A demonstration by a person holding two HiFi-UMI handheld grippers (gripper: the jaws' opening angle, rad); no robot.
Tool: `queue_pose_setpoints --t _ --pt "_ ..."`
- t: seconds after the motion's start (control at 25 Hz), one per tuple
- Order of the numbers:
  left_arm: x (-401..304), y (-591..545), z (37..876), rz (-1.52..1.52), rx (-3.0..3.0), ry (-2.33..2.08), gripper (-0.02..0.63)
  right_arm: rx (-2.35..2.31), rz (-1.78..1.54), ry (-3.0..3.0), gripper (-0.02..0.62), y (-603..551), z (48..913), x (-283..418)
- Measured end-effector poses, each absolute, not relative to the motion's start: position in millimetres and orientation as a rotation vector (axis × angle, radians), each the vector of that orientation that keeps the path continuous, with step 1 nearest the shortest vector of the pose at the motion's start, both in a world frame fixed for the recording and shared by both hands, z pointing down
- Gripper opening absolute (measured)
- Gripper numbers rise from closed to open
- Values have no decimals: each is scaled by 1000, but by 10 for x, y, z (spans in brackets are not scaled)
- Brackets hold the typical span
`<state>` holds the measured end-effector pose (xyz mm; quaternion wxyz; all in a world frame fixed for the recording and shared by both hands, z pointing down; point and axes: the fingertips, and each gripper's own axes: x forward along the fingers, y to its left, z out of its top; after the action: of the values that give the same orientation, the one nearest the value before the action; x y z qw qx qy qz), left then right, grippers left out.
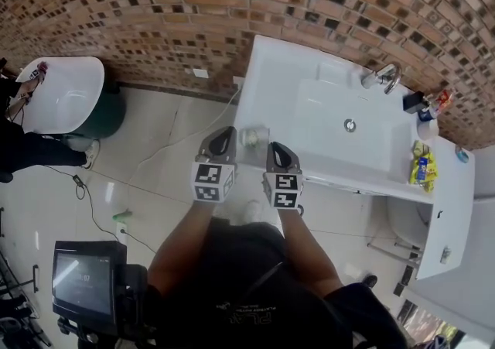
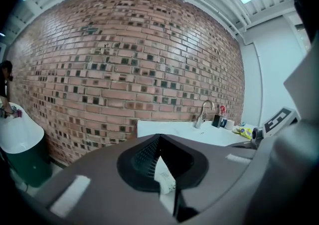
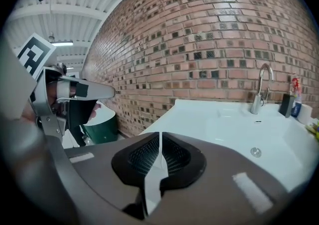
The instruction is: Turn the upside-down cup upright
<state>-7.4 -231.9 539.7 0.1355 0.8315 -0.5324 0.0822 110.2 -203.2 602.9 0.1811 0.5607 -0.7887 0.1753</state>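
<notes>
Clear and small, the cup (image 1: 254,137) stands on the white counter (image 1: 271,69) at its corner, between and just ahead of the 2 sets of jaw tips. It is seen end-on, its long axis vertical, and I cannot tell whether the rim faces up or down. The left gripper (image 1: 226,135) and right gripper (image 1: 276,148) are both clenched on nothing.
</notes>
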Motion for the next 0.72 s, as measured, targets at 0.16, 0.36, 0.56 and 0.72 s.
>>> queue_pose_setpoints --t 0.16,0.36,0.56,0.72 --pt "-113 -2481 5375 309 2483 -1541 -3 1600 516 -2194 43 -2143 6111 1039" --pt "-123 -2603 5389 324 2497 -1514 -3 1596 559 -2140 50 -2198 6227 1048" --pt "-146 -2622 5518 326 2484 -1478 -3 1578 624 -2099 62 -2245 6419 1090" --pt "-158 -2621 5551 325 2484 -1459 -3 1550 653 -2096 69 -2244 6479 1069"
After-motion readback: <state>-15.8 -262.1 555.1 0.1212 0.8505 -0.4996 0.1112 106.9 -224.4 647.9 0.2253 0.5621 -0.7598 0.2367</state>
